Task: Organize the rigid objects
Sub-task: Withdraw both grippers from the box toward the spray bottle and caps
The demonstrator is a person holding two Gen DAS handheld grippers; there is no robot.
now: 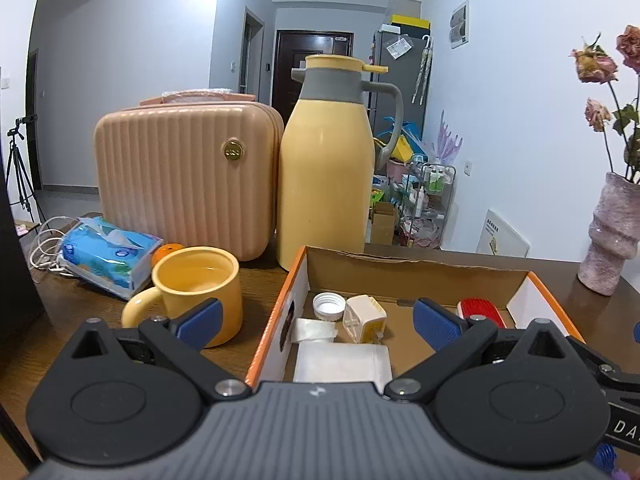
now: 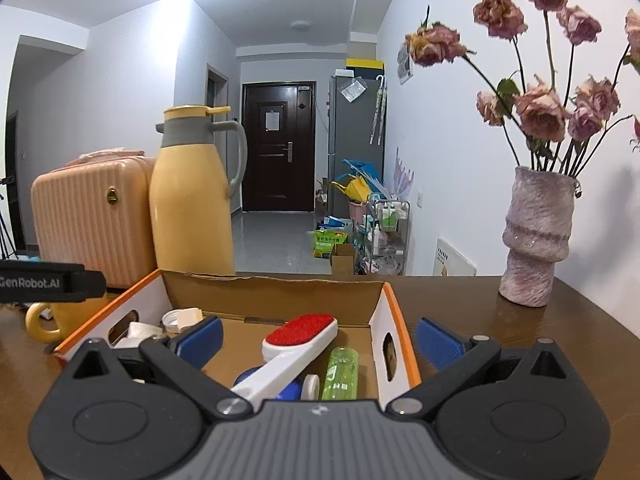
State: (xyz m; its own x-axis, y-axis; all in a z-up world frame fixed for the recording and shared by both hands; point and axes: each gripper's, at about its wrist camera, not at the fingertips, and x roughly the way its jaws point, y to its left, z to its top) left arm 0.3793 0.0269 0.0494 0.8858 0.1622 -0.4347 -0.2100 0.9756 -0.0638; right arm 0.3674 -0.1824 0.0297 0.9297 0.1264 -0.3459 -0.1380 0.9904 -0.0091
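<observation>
Hovering with both grippers spread wide and empty over the open cardboard box [image 2: 394,312]

Left gripper [image 1: 318,322] sits above a bottle cap [image 1: 329,305] and small plastic cube [image 1: 365,317]; right gripper [image 2: 318,338] above the red-padded lint brush [image 2: 298,338] and green bottle [image 2: 341,372]. Reaching carelessly, I judge, could snag the box wall, or knock the yellow mug [image 1: 196,288] just beside it. Farther back stands the yellow thermos jug [image 1: 326,168]. Readable: "GenRobot.AI" on the other gripper's strap [image 2: 44,282]

- My left gripper [image 1: 318,322]: black linkage arms, silver pivot screws, ribbed grey housing, blue ribbed fingertip pads [image 1: 436,322].
- My right gripper [image 2: 318,340]: same build; a black strap at the view's left edge reads "GenRobot.AI".
</observation>
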